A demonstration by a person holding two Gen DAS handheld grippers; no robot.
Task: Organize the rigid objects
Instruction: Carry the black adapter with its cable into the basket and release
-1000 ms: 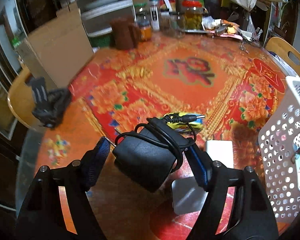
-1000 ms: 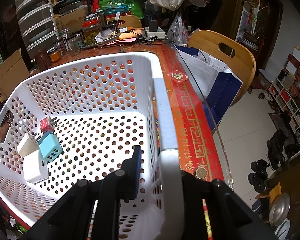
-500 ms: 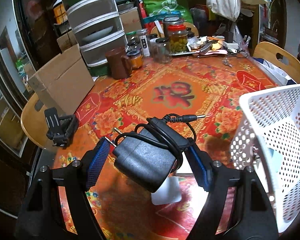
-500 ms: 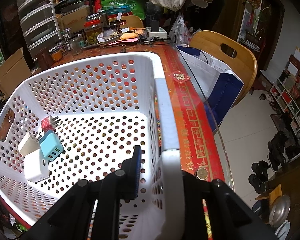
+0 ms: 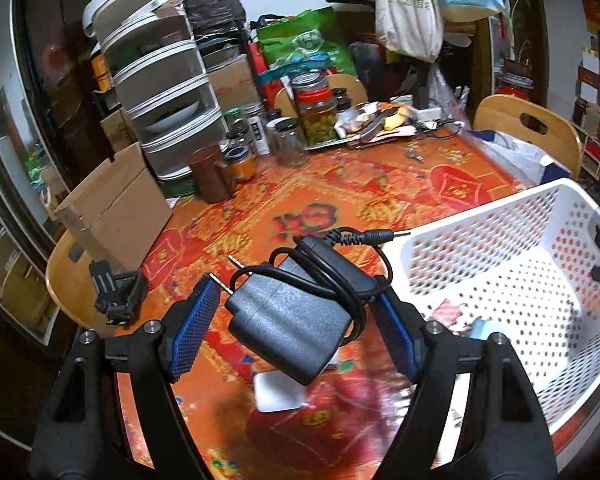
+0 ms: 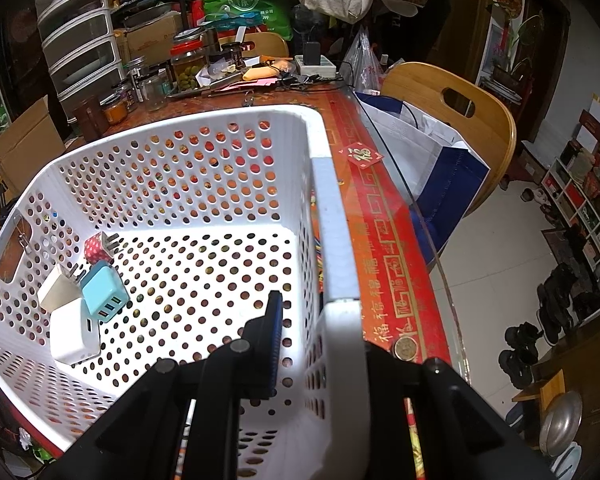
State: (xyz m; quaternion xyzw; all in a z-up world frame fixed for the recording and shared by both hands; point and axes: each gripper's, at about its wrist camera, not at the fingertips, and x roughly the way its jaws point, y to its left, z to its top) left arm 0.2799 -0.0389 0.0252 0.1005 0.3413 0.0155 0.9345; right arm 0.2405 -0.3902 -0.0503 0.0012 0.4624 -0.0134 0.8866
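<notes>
Lifted off the table and swung rightward, the left gripper (image 5: 296, 320) clamps the black adapter (image 5: 288, 320), now beside the basket (image 5: 500, 248), whose opening lies right. Right gripper (image 6: 320, 344) pinches the basket's rim, steadying it.

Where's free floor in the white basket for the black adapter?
The basket floor is bare across the middle and toward the rim clamped by the right gripper. The crowded spot is the corner under the handle slot: red, beige, blue and white chargers. The left gripper holds the black adapter.
</notes>
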